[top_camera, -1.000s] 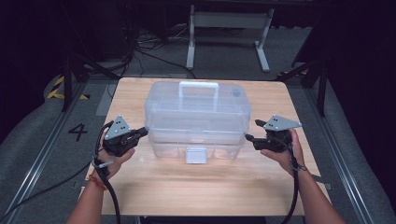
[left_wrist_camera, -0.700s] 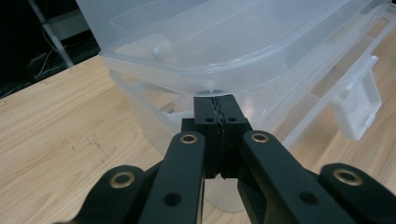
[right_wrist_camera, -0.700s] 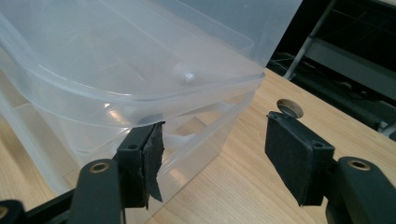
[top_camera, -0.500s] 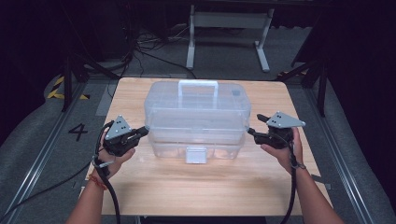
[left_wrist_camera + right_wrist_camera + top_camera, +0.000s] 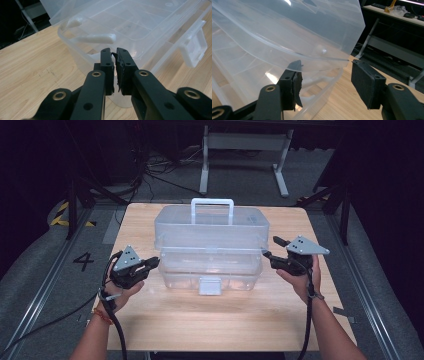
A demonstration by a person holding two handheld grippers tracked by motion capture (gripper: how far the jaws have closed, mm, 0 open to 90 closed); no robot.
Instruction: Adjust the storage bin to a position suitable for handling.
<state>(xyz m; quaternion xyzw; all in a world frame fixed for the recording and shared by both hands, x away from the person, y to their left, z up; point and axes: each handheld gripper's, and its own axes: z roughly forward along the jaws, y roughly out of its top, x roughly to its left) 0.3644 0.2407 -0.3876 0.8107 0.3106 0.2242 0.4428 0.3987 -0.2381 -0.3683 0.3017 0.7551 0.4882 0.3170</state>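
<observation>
Left tongs [image 5: 114,53] are sitting clenched on nothing beside the clear box [image 5: 212,247], mid-surface [image 5: 150,320]. Right tongs [image 5: 325,75] are closing, lid edge [image 5: 322,58] between unpressed jaws. Risk: thin lid may flex out, box sliding.

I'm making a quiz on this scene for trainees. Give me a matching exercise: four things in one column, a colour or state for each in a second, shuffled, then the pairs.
Things:
1. left gripper
2. right gripper
3. storage box
4. carry handle

States or colours:
A. clear plastic, lid raised
B. jaws nearly together, nothing between them
C. white, on top of the lid
D. jaws apart around the box's end edge, just been closing

Pairs: 1-B, 2-D, 3-A, 4-C
</observation>
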